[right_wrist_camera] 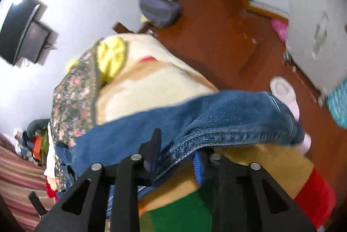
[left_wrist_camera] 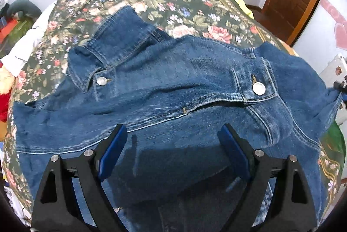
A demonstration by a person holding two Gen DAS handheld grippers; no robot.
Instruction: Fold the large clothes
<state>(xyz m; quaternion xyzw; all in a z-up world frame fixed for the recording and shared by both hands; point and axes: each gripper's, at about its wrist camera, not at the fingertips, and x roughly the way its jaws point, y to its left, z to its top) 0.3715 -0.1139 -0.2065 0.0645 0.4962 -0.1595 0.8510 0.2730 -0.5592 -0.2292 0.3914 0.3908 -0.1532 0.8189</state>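
Observation:
A blue denim jacket [left_wrist_camera: 173, 89] lies spread on a bed with a dark floral cover [left_wrist_camera: 151, 0], collar at the upper left, two metal buttons showing. My left gripper [left_wrist_camera: 173, 143] hovers open just above the jacket's near part, blue pads wide apart and empty. My right gripper [right_wrist_camera: 175, 151] is shut on a thick seamed edge of the jacket [right_wrist_camera: 216, 121] at the bed's side; the denim runs out between the fingers and hangs over the edge. The right gripper also shows at the far right of the left wrist view [left_wrist_camera: 340, 89], holding the cloth.
A cream blanket [right_wrist_camera: 151, 80] and yellow cloth [right_wrist_camera: 112, 56] lie on the bed's far end. Beyond the bed are a wooden floor [right_wrist_camera: 216, 26], a slipper [right_wrist_camera: 284, 89], a purple bag [right_wrist_camera: 158, 8] and a white cabinet [right_wrist_camera: 314, 15]. Clutter sits left of the bed [left_wrist_camera: 13, 21].

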